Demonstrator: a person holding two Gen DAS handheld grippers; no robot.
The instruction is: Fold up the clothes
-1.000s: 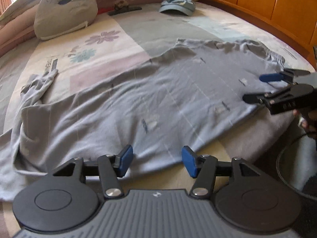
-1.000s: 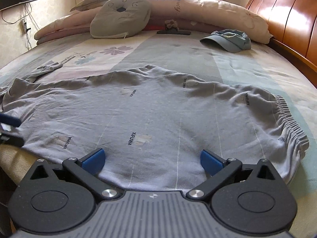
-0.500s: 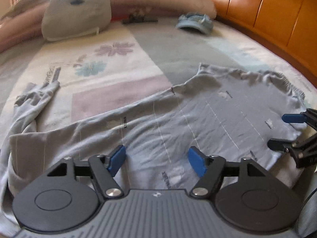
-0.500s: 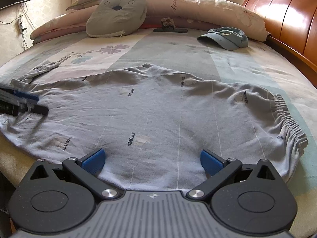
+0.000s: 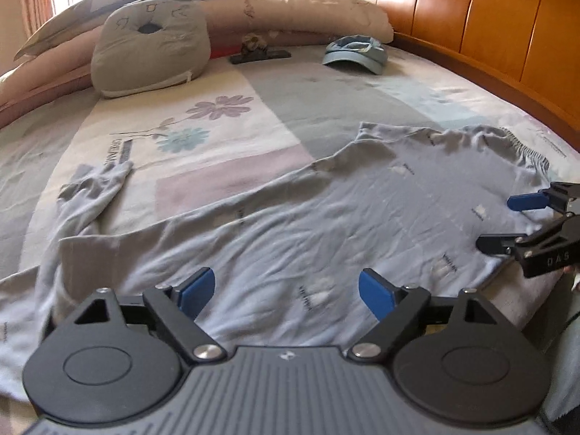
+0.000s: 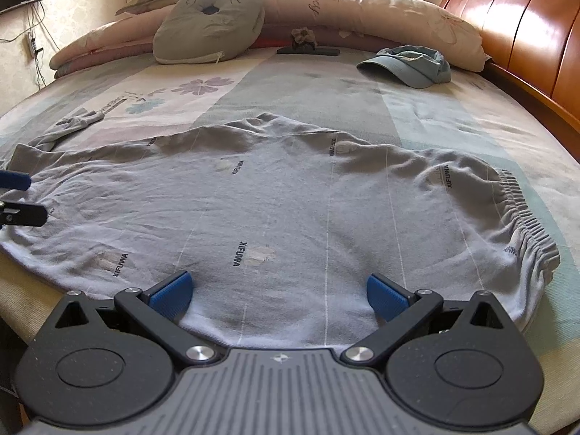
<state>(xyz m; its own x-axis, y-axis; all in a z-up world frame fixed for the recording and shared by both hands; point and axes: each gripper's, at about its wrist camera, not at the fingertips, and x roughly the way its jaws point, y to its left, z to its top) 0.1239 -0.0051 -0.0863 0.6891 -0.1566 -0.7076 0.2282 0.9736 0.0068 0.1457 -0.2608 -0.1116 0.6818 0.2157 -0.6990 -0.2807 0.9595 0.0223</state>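
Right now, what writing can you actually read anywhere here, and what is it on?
"XIFUMA": printed repeatedly across the grey pants, clearest near the right gripper.
"DAS": on the right gripper's black body, seen from the left wrist view.
Bedsheet lettering beside the flowers: too blurred to read.

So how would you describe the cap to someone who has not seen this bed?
Look to the far end of the bed, near the wooden headboard. The cap lies there on the sheet, just before the long pillow. It is the only blue, small thing with a brim.
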